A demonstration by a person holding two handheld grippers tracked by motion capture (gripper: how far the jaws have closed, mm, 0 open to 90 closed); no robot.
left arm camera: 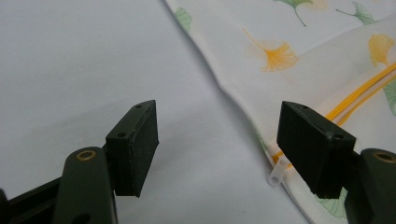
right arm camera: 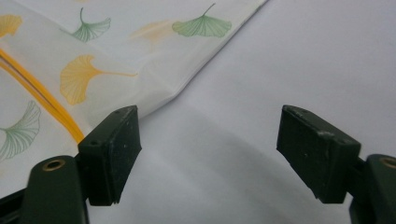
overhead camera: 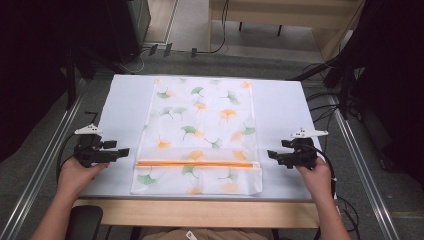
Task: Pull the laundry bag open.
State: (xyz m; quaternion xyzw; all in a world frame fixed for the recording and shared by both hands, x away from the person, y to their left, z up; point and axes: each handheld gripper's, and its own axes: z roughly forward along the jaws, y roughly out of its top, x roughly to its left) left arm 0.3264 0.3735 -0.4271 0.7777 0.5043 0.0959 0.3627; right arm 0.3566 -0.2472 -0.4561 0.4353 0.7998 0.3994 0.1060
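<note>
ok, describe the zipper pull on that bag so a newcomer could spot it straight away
On the white table lies a flat white mesh bag printed with green and orange ginkgo leaves. An orange zipper crosses it near the person's edge. The zipper pull is the small white tab at its left end, beside the left claw.

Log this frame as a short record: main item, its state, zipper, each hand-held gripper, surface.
item: mesh bag printed with green and orange leaves
state: lying flat on the table, near end folded over
zipper: orange zipper running across the bag, white pull at its left end
left hand-held gripper: open, beside the bag's left edge, holding nothing
right hand-held gripper: open, beside the bag's right edge, holding nothing
surface: white table
</note>
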